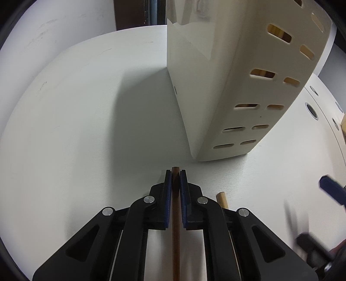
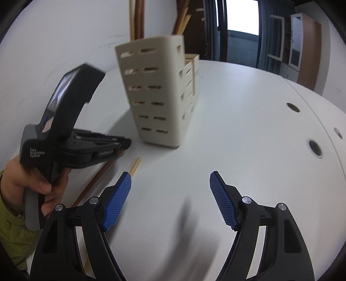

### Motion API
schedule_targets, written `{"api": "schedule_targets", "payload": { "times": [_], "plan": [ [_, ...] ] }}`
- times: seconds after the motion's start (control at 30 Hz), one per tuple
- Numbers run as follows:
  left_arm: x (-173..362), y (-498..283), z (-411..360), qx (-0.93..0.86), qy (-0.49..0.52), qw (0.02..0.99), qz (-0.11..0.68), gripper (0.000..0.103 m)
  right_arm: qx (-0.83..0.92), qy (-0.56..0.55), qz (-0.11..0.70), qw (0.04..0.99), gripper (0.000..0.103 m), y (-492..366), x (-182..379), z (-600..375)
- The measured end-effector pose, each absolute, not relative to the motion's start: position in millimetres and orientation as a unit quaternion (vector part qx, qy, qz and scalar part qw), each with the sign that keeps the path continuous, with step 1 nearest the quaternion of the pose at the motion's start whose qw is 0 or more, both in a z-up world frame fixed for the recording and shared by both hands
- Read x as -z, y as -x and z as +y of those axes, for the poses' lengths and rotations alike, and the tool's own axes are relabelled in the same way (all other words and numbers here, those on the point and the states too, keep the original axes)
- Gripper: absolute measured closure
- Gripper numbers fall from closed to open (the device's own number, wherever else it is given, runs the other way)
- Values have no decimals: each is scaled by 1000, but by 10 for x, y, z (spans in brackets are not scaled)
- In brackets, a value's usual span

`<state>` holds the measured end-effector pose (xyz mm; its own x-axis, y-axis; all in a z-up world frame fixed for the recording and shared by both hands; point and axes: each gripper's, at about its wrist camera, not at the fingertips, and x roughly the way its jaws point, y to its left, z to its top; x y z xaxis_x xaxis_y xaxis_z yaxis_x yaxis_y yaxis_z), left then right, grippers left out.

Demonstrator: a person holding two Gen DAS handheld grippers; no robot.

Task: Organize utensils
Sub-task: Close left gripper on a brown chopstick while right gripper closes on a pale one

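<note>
My left gripper [image 1: 175, 173] is shut on a dark brown chopstick [image 1: 175, 227] that lies along its fingers, low over the white table [image 1: 86, 121]. It also shows in the right wrist view [image 2: 127, 143]. A light wooden chopstick [image 1: 222, 200] lies on the table just right of it, also in the right wrist view [image 2: 135, 166]. The cream slotted utensil holder [image 1: 244, 90] stands just ahead, with several sticks inside it [image 2: 138, 19]. My right gripper [image 2: 170, 183] is open and empty, hovering over the table in front of the holder [image 2: 155, 97].
The white table [image 2: 248, 129] has round cable holes [image 2: 314, 148] on the right side. A white wall rises behind the holder. A window and a wooden cabinet [image 2: 307, 49] stand at the far right.
</note>
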<state>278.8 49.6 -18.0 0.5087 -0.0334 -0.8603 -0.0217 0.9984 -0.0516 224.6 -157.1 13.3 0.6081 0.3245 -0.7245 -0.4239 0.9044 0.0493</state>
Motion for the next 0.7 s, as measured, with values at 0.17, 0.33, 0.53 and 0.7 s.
{"api": "schedule_targets", "payload": {
  "times": [0.17,0.33,0.53,0.7],
  "plan": [
    [184,-2859,549,10,33,866,498,96,-228,74,418,876,28,-2285,-1,-1323],
    [175,-2893,641,18,40,865,499,96,-229,96,428,869,28,-2332,76,-1126],
    [145,-2896,675,20,41,866,498,96,-220,110,442,863,49,-2409,152,-994],
    [153,-2915,710,21,39,867,497,96,-203,130,446,862,57,-2384,232,-938]
  ]
}}
